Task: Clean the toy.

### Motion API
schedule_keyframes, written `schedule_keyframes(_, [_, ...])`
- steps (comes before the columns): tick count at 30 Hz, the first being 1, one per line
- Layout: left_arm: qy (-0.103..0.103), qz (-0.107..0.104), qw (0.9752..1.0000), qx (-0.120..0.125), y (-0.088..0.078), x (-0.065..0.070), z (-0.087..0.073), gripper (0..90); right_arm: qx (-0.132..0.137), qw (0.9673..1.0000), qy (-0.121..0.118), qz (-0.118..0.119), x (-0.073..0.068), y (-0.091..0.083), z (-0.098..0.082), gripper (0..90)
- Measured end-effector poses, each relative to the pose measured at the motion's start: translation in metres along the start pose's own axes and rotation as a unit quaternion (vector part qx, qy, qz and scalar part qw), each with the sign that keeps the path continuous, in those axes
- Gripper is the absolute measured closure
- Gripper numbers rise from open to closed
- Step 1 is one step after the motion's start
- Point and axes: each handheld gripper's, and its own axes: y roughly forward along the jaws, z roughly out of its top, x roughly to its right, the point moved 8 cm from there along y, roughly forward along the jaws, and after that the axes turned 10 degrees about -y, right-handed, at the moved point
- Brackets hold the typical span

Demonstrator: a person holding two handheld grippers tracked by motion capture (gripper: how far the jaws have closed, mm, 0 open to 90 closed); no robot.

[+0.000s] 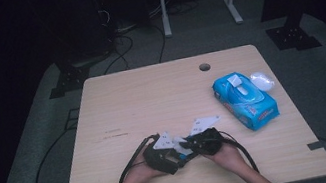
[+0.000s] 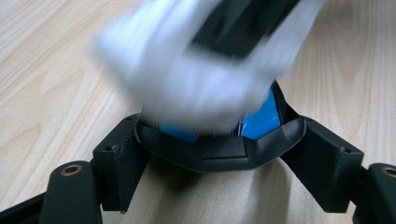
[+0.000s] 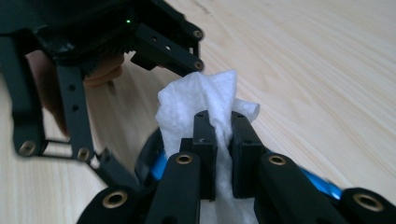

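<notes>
Right gripper (image 3: pixel 223 140) pinches the wipe (image 3: pixel 196 100) over a black-and-blue object (image 2: pixel 219 149) held by the left gripper's (image 2: pixel 219 154) jaws — a harder rub could tear it.

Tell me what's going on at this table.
A person holds two grippers close together near the front edge of the table. The right gripper is shut on a white wipe, with the left gripper right beside it. A blue wipes pack, flap open, lies off to the right.
</notes>
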Motion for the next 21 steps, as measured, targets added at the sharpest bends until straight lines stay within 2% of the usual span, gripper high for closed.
schedule_keyframes(3, [0.001, 0.000, 1.0000, -0.003, -0.002, 0.000, -0.001, 24.2, -0.017, 0.9998, -0.009, 0.005, 0.001, 0.011, 0.004, 82.0])
schedule_keyframes(4, [0.001, 0.001, 1.0000, -0.003, -0.002, 0.000, -0.001, 24.1, -0.024, 0.9997, -0.007, 0.003, 0.005, 0.012, 0.005, 82.1])
schedule_keyframes(5, [0.001, 0.001, 1.0000, -0.002, -0.002, 0.000, -0.001, 24.2, -0.032, 0.9994, -0.007, -0.011, 0.011, 0.011, 0.003, 82.1])
schedule_keyframes(6, [-0.001, 0.002, 1.0000, 0.000, -0.001, 0.000, -0.001, 24.1, -0.036, 0.9992, -0.005, -0.018, 0.015, 0.011, 0.002, 82.2])
schedule_keyframes(7, [-0.003, 0.002, 1.0000, 0.002, 0.000, 0.000, -0.001, 24.1, -0.036, 0.9991, 0.011, -0.017, 0.020, 0.010, 0.001, 82.2])
schedule_keyframes(8, [-0.007, 0.001, 1.0000, 0.004, 0.000, 0.000, -0.001, 24.0, -0.035, 0.9991, 0.017, -0.014, 0.021, 0.010, 0.001, 82.3])
schedule_keyframes(9, [-0.007, 0.001, 1.0000, 0.005, 0.001, 0.000, 0.000, 23.9, -0.035, 0.9991, 0.021, -0.011, 0.019, 0.010, 0.001, 82.6])
schedule_keyframes(11, [-0.006, 0.002, 1.0000, 0.004, 0.001, 0.000, 0.000, 23.9, -0.030, 0.9993, 0.018, 0.011, 0.009, 0.016, 0.005, 82.6])
schedule_keyframes(13, [-0.009, 0.002, 1.0000, 0.003, 0.000, 0.000, -0.001, 23.9, -0.031, 0.9994, 0.007, 0.016, 0.003, 0.021, 0.009, 82.6])
schedule_keyframes(14, [-0.009, 0.002, 1.0000, 0.001, 0.000, -0.001, -0.001, 24.0, -0.034, 0.9993, 0.003, 0.015, 0.002, 0.023, 0.010, 82.7])
schedule_keyframes(16, [-0.006, 0.005, 1.0000, 0.001, -0.001, -0.001, -0.002, 24.1, -0.037, 0.9991, 0.009, 0.020, 0.005, 0.023, 0.009, 82.8])
schedule_keyframes(19, [-0.007, 0.005, 1.0000, 0.004, 0.001, 0.000, 0.000, 24.2, -0.048, 0.9988, 0.006, 0.003, 0.016, 0.015, 0.004, 82.8])
schedule_keyframes(21, [-0.006, 0.005, 1.0000, 0.006, 0.003, 0.000, 0.000, 24.3, -0.059, 0.9981, 0.003, -0.018, 0.024, 0.010, 0.001, 82.9])
